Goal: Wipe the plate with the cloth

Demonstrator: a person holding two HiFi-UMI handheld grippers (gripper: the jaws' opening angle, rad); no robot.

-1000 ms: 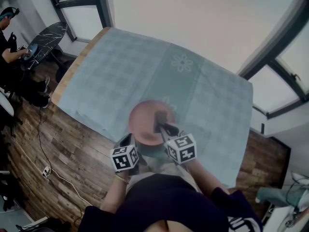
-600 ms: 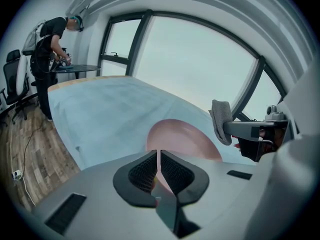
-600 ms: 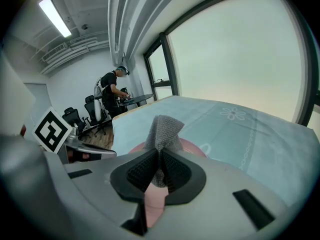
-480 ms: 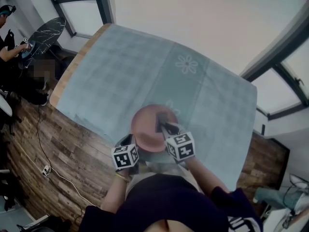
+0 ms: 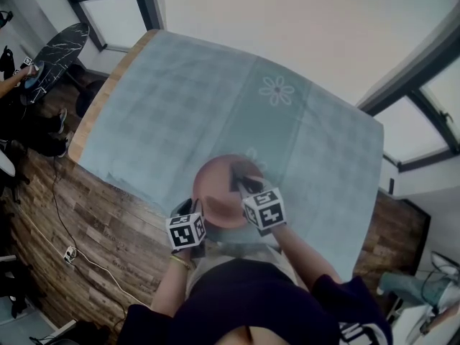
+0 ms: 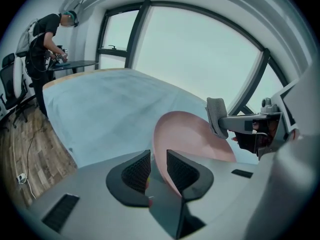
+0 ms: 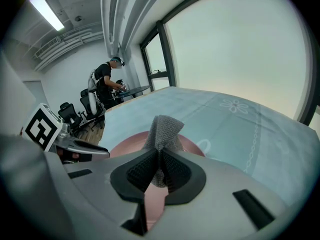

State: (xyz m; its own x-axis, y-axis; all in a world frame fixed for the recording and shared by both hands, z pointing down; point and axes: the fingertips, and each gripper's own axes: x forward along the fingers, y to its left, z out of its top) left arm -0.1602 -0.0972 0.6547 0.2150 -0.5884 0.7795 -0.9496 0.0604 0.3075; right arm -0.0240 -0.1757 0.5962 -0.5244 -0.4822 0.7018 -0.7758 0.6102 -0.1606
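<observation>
A pink plate [image 5: 219,185] is held tilted over the near edge of the table. My left gripper [image 5: 192,210] is shut on its near rim; in the left gripper view the plate [image 6: 192,134] runs up from between the jaws of that gripper [image 6: 159,171]. My right gripper [image 5: 241,185] is shut on a grey cloth [image 7: 162,129] and lies over the plate's right side. The right gripper view has the cloth sticking up from the jaws of the right gripper [image 7: 159,171] with the plate [image 7: 187,145] behind it. From the left gripper view, the cloth [image 6: 216,115] hangs just above the plate's face.
A pale blue checked tablecloth [image 5: 215,106] with flower prints covers the table. The wooden floor [image 5: 65,214] lies to the left. A person [image 7: 106,84] works at a dark round table [image 5: 61,49] far left. Windows run along the far side.
The plate and both grippers have shifted slightly toward the far side and left. The right gripper with the cloth sits a little higher on the plate.
</observation>
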